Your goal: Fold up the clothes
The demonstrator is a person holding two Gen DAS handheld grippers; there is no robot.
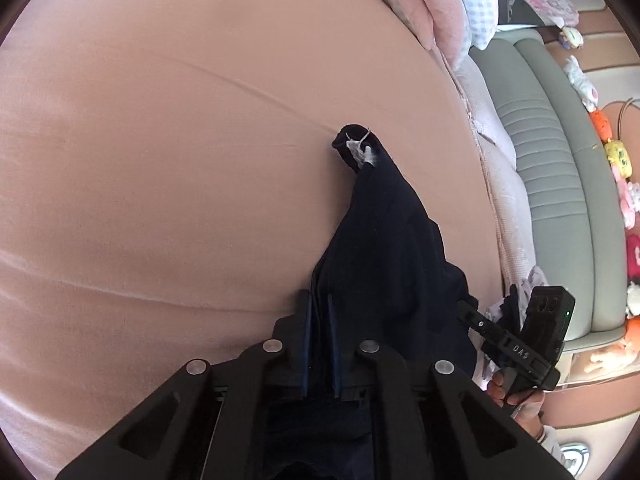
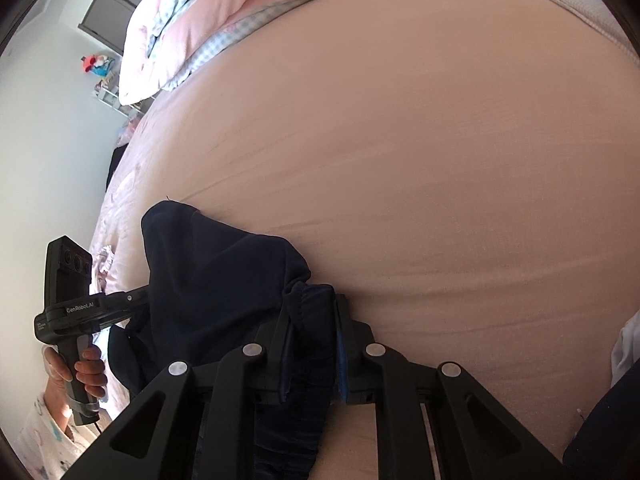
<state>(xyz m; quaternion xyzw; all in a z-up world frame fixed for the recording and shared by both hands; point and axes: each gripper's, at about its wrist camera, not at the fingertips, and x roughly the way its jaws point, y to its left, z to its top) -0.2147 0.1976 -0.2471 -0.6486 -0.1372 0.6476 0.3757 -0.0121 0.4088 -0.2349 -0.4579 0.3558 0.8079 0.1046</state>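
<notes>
A wide pink bedsheet (image 1: 180, 160) is covering the bed and filling most of both views, lightly creased. Nearest the left wrist camera, the left gripper (image 1: 319, 304) is clenching a fold of the dark navy garment (image 1: 384, 248), the cloth pinched tight between its two blue-padded fingers. From there the garment is running away across the sheet in a narrowing strip, ending at a bunched tip with a small white tag (image 1: 360, 150). To the right of it, the right gripper (image 1: 468, 308) is showing from the side, a hand (image 1: 520, 396) wrapping its handle.

In the right wrist view, the right gripper (image 2: 310, 312) is likewise gripping a gathered edge of the navy cloth (image 2: 216, 276) between its pads, and the fabric is mounding up to the left on the sheet. Beside that mound the left gripper (image 2: 138, 300) is reaching into the cloth.

Farther off, a pink and blue checked quilt (image 2: 188, 28) is lying heaped at the head of the bed. Beyond the bed's edge, a grey-green padded bench (image 1: 552, 168) is standing with plush toys (image 1: 612, 148) lined along it.
</notes>
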